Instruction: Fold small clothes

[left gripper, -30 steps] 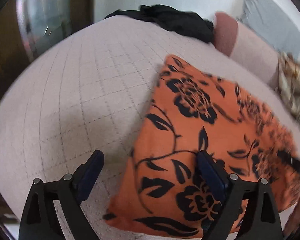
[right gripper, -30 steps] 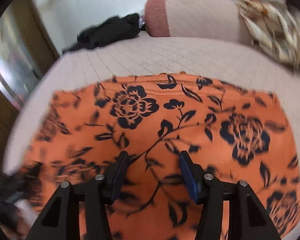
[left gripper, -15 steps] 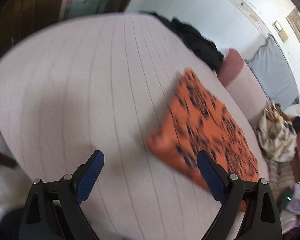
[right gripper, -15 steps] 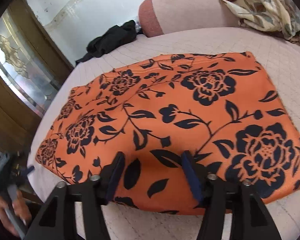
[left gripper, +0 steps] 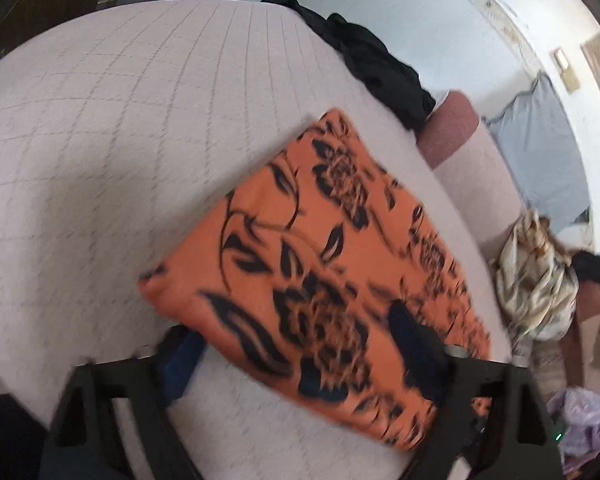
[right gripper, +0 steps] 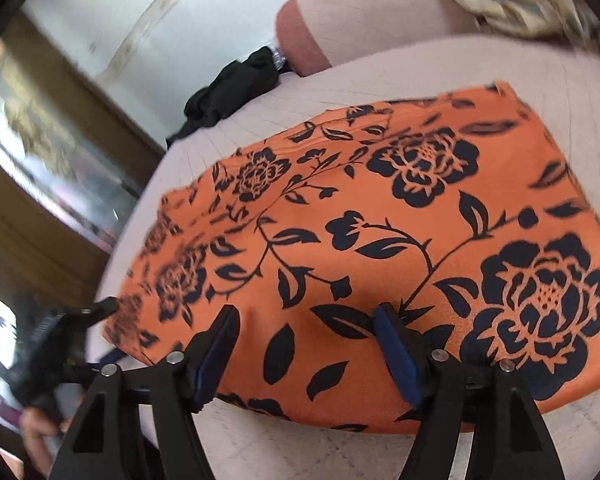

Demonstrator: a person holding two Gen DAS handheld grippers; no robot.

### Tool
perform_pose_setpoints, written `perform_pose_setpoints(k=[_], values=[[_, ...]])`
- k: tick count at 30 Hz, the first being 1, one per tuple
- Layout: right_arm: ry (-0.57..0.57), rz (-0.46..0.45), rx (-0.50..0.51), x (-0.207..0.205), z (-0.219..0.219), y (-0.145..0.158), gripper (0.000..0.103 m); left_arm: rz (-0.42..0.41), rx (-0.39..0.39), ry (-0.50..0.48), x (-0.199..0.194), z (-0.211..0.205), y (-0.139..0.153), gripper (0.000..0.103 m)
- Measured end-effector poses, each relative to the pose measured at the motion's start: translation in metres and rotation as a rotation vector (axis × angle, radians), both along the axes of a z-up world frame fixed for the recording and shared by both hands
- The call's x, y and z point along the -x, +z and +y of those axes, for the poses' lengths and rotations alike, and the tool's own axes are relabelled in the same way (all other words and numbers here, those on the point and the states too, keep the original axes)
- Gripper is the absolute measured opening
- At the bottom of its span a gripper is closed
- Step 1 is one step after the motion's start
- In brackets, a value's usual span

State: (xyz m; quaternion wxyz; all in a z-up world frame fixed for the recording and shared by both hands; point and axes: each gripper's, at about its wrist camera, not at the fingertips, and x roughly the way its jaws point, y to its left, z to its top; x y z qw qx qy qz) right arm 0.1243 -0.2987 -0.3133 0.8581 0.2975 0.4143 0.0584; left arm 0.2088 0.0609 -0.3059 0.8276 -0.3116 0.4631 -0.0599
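An orange garment with a black flower print [left gripper: 324,264] lies folded flat in a rectangle on the pale quilted bed [left gripper: 100,128]. My left gripper [left gripper: 296,356] is open at its near corner; the left finger sits under the cloth edge and the right finger over the cloth. In the right wrist view the same garment [right gripper: 380,232] fills the middle. My right gripper [right gripper: 308,340] is open, its fingers over the garment's near edge, holding nothing. The left gripper [right gripper: 96,312] shows at the garment's left corner.
A black garment [left gripper: 380,68] lies at the far end of the bed, also in the right wrist view [right gripper: 232,88]. A pink bolster [right gripper: 364,20] and a patterned cloth [left gripper: 536,280] lie beside the bed. A wooden door [right gripper: 40,184] stands on the left.
My left gripper swung back and has come in at the garment's near corner. My right gripper moved closer and lower over the garment's near edge. The garment stays folded.
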Motion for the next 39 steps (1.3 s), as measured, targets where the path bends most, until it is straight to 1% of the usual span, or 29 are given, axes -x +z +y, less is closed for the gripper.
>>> perform_pose_setpoints(k=[1, 2, 3, 4, 5, 7, 9, 10, 11, 12, 14, 16, 17, 19, 21, 23, 25, 26, 27, 29, 31, 33, 36, 39], values=[[-0.008, 0.002, -0.031, 0.000, -0.004, -0.001, 0.073, 0.008, -0.008, 0.016, -0.004, 0.000, -0.002, 0.062], [-0.014, 0.004, -0.056, 0.000, -0.007, -0.001, 0.073, 0.009, -0.016, 0.021, -0.008, -0.001, -0.003, 0.055], [-0.018, 0.005, -0.072, 0.000, -0.009, -0.002, 0.073, 0.002, -0.023, 0.020, -0.009, -0.001, -0.003, 0.041], [-0.023, 0.007, -0.087, 0.000, -0.010, -0.002, 0.072, -0.014, -0.026, 0.010, -0.010, -0.002, -0.004, 0.033], [-0.025, 0.008, -0.094, 0.000, -0.011, -0.003, 0.072, -0.038, -0.021, -0.005, -0.010, -0.003, -0.005, 0.032], [-0.032, 0.012, -0.099, 0.000, -0.011, -0.003, 0.068, -0.075, -0.012, -0.019, -0.010, -0.002, -0.008, 0.030], [-0.041, 0.019, -0.084, 0.001, -0.010, -0.004, 0.054, -0.095, 0.012, -0.018, -0.009, -0.001, -0.009, 0.029], [-0.047, 0.023, -0.072, 0.002, -0.010, -0.004, 0.051, -0.111, 0.007, -0.025, -0.009, -0.002, -0.006, 0.027], [-0.052, 0.028, -0.061, 0.002, -0.011, -0.004, 0.044, -0.129, -0.012, -0.037, -0.007, -0.002, -0.002, 0.026], [-0.054, 0.031, -0.054, 0.003, -0.012, -0.005, 0.037, -0.158, -0.052, -0.059, -0.006, -0.007, 0.005, 0.026], [-0.054, 0.046, -0.031, 0.003, -0.013, -0.003, 0.032, -0.231, -0.149, -0.117, -0.002, -0.023, 0.019, 0.024], [-0.038, 0.054, -0.025, 0.001, -0.013, 0.003, 0.032, -0.304, -0.243, -0.184, 0.004, -0.041, 0.031, 0.023], [-0.004, 0.053, -0.003, -0.003, -0.010, 0.011, 0.032, -0.359, -0.318, -0.235, 0.010, -0.056, 0.039, 0.023], [0.040, 0.050, 0.039, -0.012, -0.003, 0.026, 0.032, -0.433, -0.428, -0.310, 0.021, -0.078, 0.046, 0.022], [0.074, 0.050, 0.051, -0.030, 0.000, 0.048, 0.035, -0.477, -0.459, -0.372, 0.032, -0.091, 0.050, 0.022], [0.128, 0.078, 0.041, -0.059, 0.002, 0.070, 0.036, -0.516, -0.474, -0.435, 0.041, -0.103, 0.052, 0.022], [0.173, 0.103, 0.024, -0.083, 0.007, 0.085, 0.056, -0.539, -0.499, -0.481, 0.047, -0.113, 0.052, 0.021], [0.187, 0.101, -0.004, -0.094, 0.008, 0.093, 0.073, -0.541, -0.511, -0.502, 0.049, -0.118, 0.051, 0.021], [0.201, 0.083, -0.047, -0.107, 0.011, 0.103, 0.074, -0.542, -0.522, -0.515, 0.050, -0.121, 0.050, 0.021], [0.210, 0.079, -0.088, -0.127, 0.016, 0.112, 0.074, -0.545, -0.527, -0.527, 0.050, -0.123, 0.049, 0.021], [0.230, 0.096, -0.088, -0.151, 0.028, 0.116, 0.074, -0.546, -0.522, -0.535, 0.051, -0.123, 0.049, 0.021], [0.241, 0.118, -0.083, -0.168, 0.038, 0.112, 0.074, -0.545, -0.515, -0.543, 0.051, -0.122, 0.049, 0.021], [0.256, 0.198, -0.080, -0.202, 0.055, 0.097, 0.074, -0.552, -0.530, -0.556, 0.055, -0.126, 0.049, 0.021], [0.289, 0.228, -0.128, -0.227, 0.072, 0.088, 0.074, -0.563, -0.549, -0.567, 0.058, -0.127, 0.048, 0.021]])
